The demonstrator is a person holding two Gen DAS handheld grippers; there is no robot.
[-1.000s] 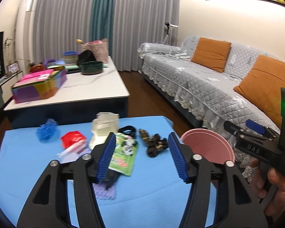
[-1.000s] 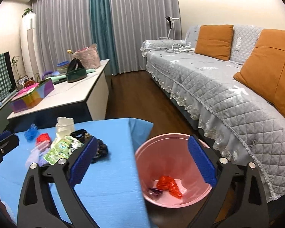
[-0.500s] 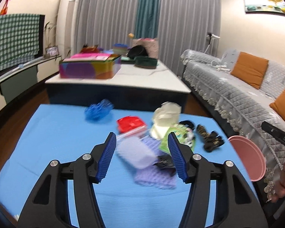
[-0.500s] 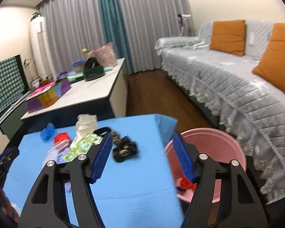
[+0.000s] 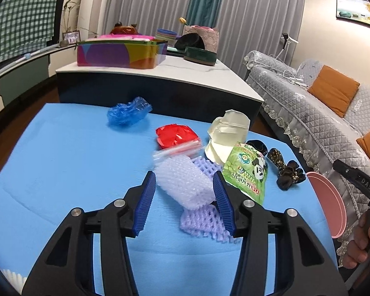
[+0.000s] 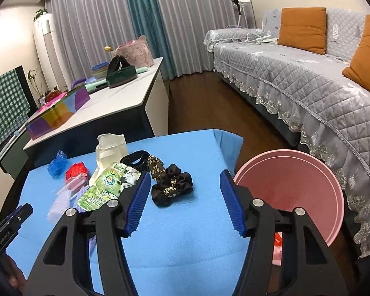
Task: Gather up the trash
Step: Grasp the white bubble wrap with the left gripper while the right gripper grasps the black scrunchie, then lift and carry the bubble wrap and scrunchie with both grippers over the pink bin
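Behind the blue desk [image 5: 61, 148] stands a white-topped counter [image 5: 185, 71] bearing a multicoloured box [image 5: 120, 54]. Right of that counter, a grey quilted sofa [image 6: 296, 74] holds orange cushions [image 6: 303, 28].

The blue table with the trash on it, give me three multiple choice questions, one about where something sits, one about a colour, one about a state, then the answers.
1. Where is the pink bin?
A. on the blue table
B. past the table's edge, on the sofa side
C. on the white counter

2. What colour is the crumpled wrapper beside the zip bag?
A. red
B. yellow
C. white

3. What lies between the left gripper fingers?
A. the black scrunchie
B. nothing
C. the bubble wrap

Answers:
1 B: it stands lower, between the blue table and the sofa.
2 A: it is bright red.
3 C: the bubble wrap sits between the closing pads, not clearly pinched yet.
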